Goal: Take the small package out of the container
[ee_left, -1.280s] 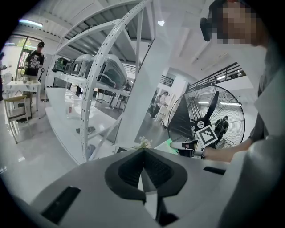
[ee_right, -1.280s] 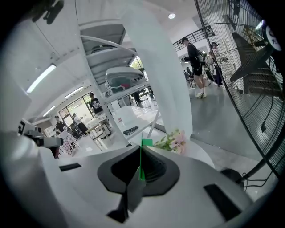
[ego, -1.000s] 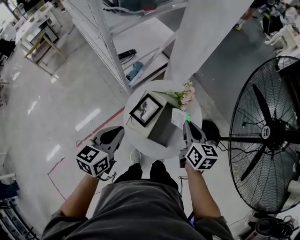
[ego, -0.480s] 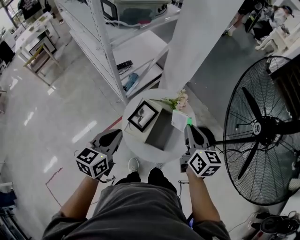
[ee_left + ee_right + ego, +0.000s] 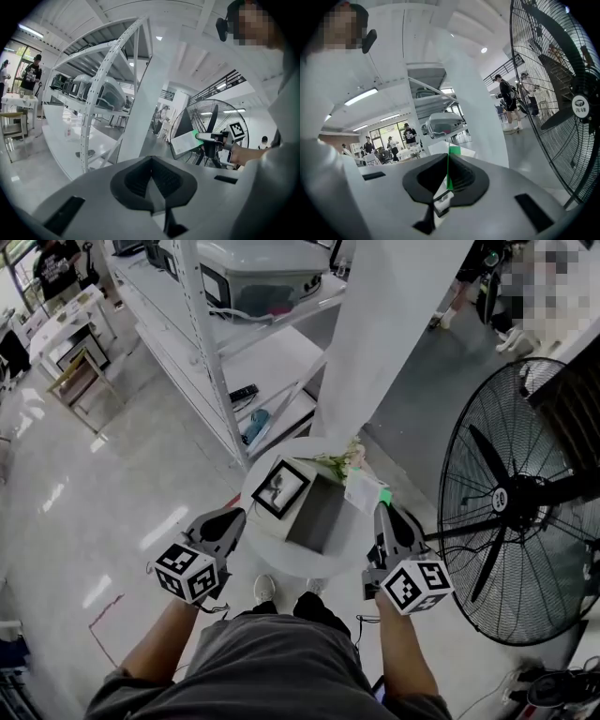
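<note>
Right tool [image 5: 383,509] clamps small package [image 5: 360,488] beside container [image 5: 317,518]; left tool [image 5: 229,517] closed.

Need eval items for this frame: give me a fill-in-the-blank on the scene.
The right gripper is shut on the small package, whose clamped edge is ___.
The left gripper holds ___.
The container stands on a round white ___.
On the person's right stands a large black ___.
Missing: green; nothing; table; fan.

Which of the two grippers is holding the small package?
The right gripper: its jaws pinch the white, green-edged small package. The left gripper is shut on nothing.
</note>
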The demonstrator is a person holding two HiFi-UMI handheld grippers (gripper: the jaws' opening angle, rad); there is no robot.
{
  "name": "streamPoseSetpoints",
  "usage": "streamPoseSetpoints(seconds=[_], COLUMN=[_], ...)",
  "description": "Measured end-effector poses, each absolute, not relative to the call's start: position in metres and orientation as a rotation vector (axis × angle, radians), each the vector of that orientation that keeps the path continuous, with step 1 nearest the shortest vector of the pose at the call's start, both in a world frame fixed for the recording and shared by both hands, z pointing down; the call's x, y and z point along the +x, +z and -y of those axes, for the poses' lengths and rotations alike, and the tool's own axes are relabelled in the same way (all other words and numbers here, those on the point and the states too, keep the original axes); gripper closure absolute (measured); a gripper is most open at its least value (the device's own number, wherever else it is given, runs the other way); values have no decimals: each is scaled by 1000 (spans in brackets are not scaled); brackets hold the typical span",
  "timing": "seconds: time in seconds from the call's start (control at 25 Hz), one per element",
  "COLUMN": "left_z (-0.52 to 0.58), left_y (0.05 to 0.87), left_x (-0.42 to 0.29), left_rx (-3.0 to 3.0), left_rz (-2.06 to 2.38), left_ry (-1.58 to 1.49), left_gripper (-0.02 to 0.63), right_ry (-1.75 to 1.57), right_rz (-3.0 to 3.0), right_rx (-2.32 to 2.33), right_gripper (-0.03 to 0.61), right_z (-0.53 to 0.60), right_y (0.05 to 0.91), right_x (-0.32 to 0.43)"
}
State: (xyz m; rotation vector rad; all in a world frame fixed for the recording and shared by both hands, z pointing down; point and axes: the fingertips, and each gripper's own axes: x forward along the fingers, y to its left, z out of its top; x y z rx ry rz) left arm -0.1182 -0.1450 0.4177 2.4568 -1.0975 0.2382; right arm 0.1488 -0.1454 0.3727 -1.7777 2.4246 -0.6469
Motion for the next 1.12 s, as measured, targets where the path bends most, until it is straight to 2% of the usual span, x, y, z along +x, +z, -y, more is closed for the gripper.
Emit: streamPoseSetpoints(seconds=[0.52, 1.12], left_z=[153, 158], left_y=[403, 409], left_x=[-111, -108], left_rx=[2494, 2493], left_rz=[1078, 1090], left_ry=[216, 206], left_gripper=[598, 598], right_ry=[-536, -538], right_rz=[-2397, -2404], right_rx=[-1754, -1744], right_gripper=[554, 554], right_z=[133, 137], right_y=[330, 335], right_x=[155, 158])
